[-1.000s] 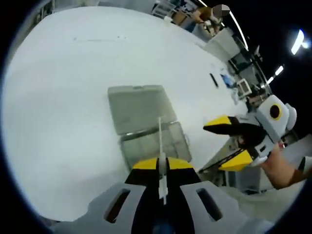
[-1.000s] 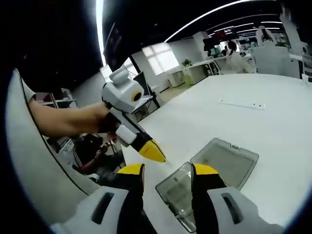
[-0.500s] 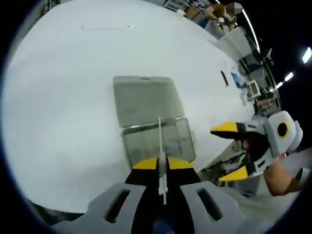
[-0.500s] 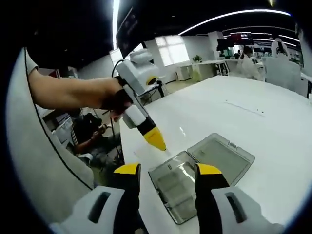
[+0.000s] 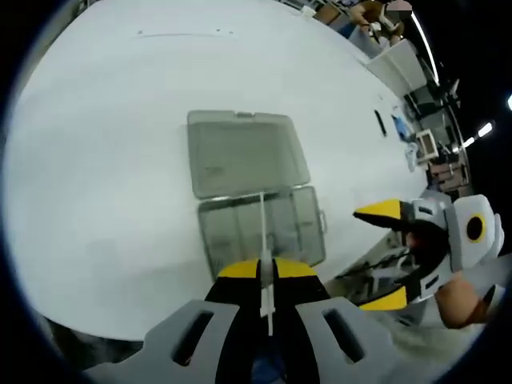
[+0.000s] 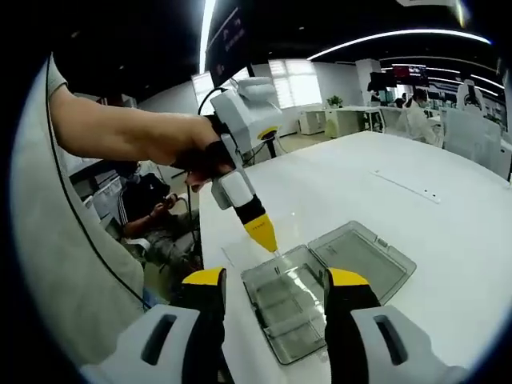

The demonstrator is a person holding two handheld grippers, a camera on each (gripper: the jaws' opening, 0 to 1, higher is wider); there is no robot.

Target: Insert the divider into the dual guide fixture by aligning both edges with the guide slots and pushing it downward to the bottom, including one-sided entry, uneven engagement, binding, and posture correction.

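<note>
In the left gripper view, the left gripper [image 5: 265, 270] has its yellow-tipped jaws closed on a thin white divider [image 5: 262, 236], which is seen edge-on and runs straight away from the jaws. The divider's far end lies over the open tray of the clear plastic box [image 5: 260, 230] that serves as the guide fixture; whether the divider touches the tray cannot be told. The box sits on a white table [image 5: 120, 160], its lid [image 5: 246, 152] folded flat on the far side of the tray. To the right, beyond the table's edge, the right gripper [image 5: 384, 256] hangs with its two yellow tips spread wide apart and nothing between them, held by a hand [image 5: 460, 296]. Small items lie on the table far to the right, too small to identify.

In the right gripper view, the right gripper [image 6: 276, 280] rises with its jaws parted and empty, framing the near end of the clear box [image 6: 316, 292] on the white table [image 6: 448, 240]. The lid [image 6: 364, 256] lies open to the right of the tray. The left gripper [image 6: 262, 234], gripped by a hand [image 6: 200, 156], points its yellow tip down at the tray's far-left corner; the divider is barely visible here as a faint sliver below the tip. Behind it, on the left, a seated person [image 6: 152, 216] is visible beyond the table, and more people stand at desks far off on the right under ceiling strip lights [image 6: 400, 36].
</note>
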